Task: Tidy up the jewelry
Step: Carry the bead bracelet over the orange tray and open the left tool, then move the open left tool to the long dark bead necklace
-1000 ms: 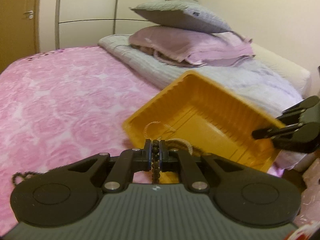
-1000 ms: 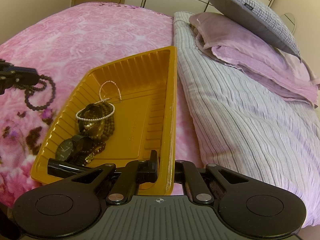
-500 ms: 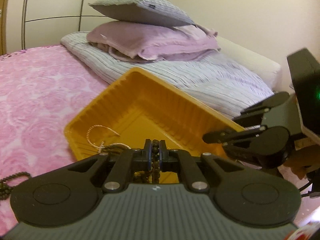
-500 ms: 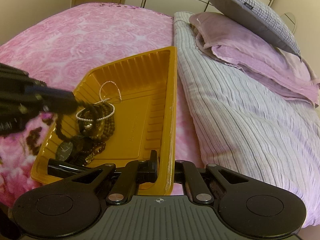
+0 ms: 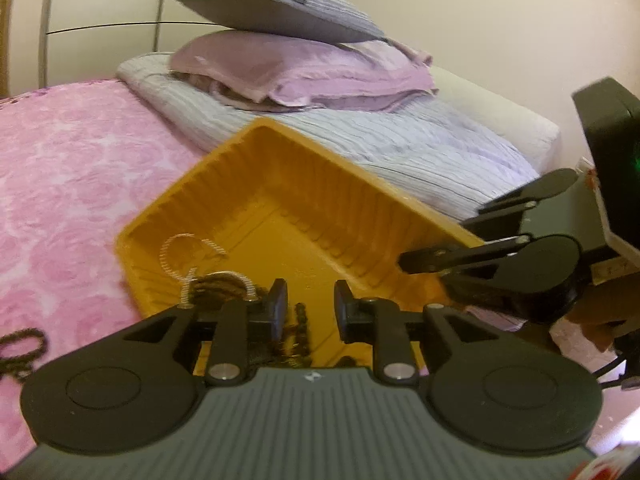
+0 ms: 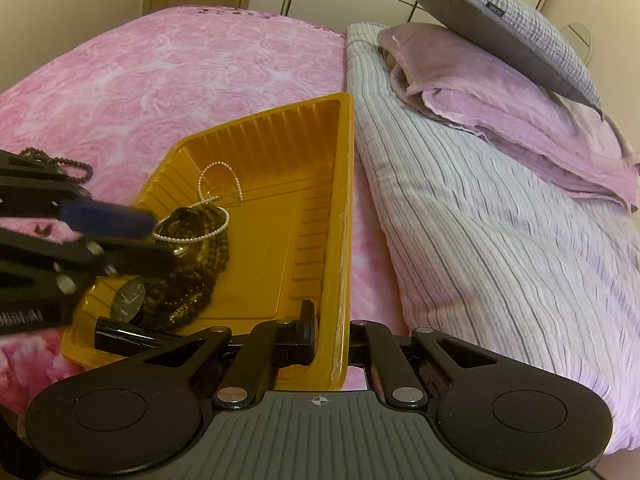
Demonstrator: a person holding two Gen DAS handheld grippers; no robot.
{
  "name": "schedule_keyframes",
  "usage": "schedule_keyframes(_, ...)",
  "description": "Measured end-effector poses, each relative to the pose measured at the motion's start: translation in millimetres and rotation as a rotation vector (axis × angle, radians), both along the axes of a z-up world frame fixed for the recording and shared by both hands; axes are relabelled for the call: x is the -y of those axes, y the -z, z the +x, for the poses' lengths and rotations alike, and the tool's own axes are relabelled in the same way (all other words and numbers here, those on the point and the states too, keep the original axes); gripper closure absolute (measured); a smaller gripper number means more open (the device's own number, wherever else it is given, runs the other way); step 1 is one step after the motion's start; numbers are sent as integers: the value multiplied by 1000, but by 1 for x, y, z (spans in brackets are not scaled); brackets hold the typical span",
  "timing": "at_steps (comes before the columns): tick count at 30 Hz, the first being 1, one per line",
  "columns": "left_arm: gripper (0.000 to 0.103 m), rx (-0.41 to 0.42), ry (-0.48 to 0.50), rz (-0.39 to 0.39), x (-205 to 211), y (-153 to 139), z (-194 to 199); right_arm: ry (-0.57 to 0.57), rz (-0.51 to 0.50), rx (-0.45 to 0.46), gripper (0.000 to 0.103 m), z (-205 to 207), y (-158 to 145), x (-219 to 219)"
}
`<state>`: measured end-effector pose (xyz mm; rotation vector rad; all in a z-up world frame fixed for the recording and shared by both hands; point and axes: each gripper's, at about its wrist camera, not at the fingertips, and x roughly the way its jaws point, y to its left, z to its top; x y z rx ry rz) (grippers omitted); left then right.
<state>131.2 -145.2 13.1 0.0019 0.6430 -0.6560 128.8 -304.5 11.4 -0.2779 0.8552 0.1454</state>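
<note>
A yellow plastic tray [image 5: 360, 184] [image 6: 276, 236] lies on the pink bedspread. My right gripper [image 6: 330, 340] [image 5: 404, 260] is shut on the tray's near rim. My left gripper [image 5: 311, 304] [image 6: 158, 240] hangs over the tray's jewelry end and its jaws are opening. A dark bead strand [image 5: 300, 320] hangs loose between them, and the pads do not press on it. In the tray lie a pearl bracelet [image 5: 188, 248] [image 6: 216, 184], a pile of dark beads [image 6: 200, 276], a black watch [image 6: 128, 298] and a black tube [image 6: 124, 334].
Another dark bead strand [image 5: 20, 344] [image 6: 76, 166] lies on the pink bedspread [image 6: 180, 68] left of the tray. A striped duvet [image 6: 460, 220] with a lilac pillow [image 6: 500, 92] and a grey one [image 6: 508, 24] borders the tray's right side. Wardrobe doors stand behind.
My left gripper carried the dark bead strand from the bedspread to over the tray, then its jaws parted and the strand slipped free. The right gripper and tray stayed still.
</note>
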Motion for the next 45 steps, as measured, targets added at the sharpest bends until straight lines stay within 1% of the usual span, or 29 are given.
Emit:
schedule_keyframes(5, 81, -10, -120, 13, -42, 3, -3, -1, -1, 0, 97, 0, 0, 0)
schedule_keyframes(9, 81, -7, -229, 46, -77, 8, -9, -1, -2, 1, 97, 0, 0, 0)
schedule_keyframes(16, 81, -14, -390, 106, -133, 23, -17, -2, -3, 0, 97, 1, 0, 1)
schedule_keyframes(21, 81, -33, -474, 138, -168, 34, -21, -2, -12, -1, 97, 1, -2, 1)
schedule_keyframes(26, 81, -24, -535, 185, -193, 40, -22, -1, -16, -2, 97, 1, -3, 0)
schedule_keyframes(29, 81, 2, -541, 249, -201, 43, -16, -4, -21, -4, 97, 2, -3, 0)
schedule_keyframes(35, 81, 55, -478, 446, -205, 55, 4, -3, -25, -6, 97, 2, -3, -1)
schedule_keyframes(36, 81, 57, -470, 467, -207, 58, 7, -3, -26, -7, 97, 2, -3, -1)
schedule_keyframes(38, 81, 57, -444, 501, -209, 62, 12, -2, -28, -9, 97, 3, -2, -1)
schedule_keyframes(42, 82, 45, -369, 509, -211, 69, 22, 1, -32, -14, 97, 4, 0, -1)
schedule_keyframes(43, 83, 42, -338, 523, -209, 71, 23, 1, -32, -14, 97, 4, 0, -1)
schedule_keyframes(45, 83, 57, -284, 583, -205, 77, 26, 2, -33, -16, 97, 4, 0, -2)
